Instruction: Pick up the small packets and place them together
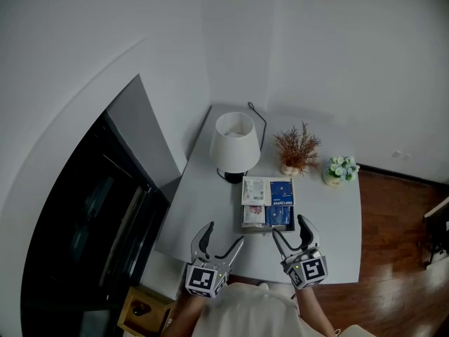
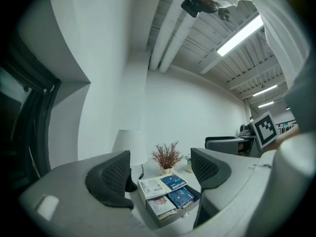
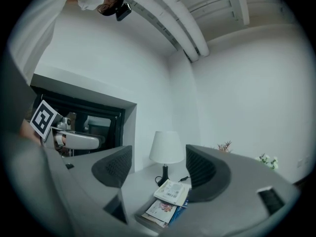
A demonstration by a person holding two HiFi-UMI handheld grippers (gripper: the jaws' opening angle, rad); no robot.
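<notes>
Left gripper (image 1: 223, 236) and right gripper (image 1: 289, 229) hold their jaws open and empty near the shallow grey tray (image 2: 168, 220); best to pinch one small flat white packet (image 1: 255, 190) by its edge.

Bare table (image 1: 203, 206) lies before the packets (image 1: 268, 202); lamp (image 1: 235, 140) and plant (image 1: 297, 148) stand behind.

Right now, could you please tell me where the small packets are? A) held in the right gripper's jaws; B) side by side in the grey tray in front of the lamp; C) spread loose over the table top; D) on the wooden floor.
B: the head view shows the packets lying side by side in the grey tray, just in front of the lamp; the right gripper has its jaws apart and empty.
</notes>
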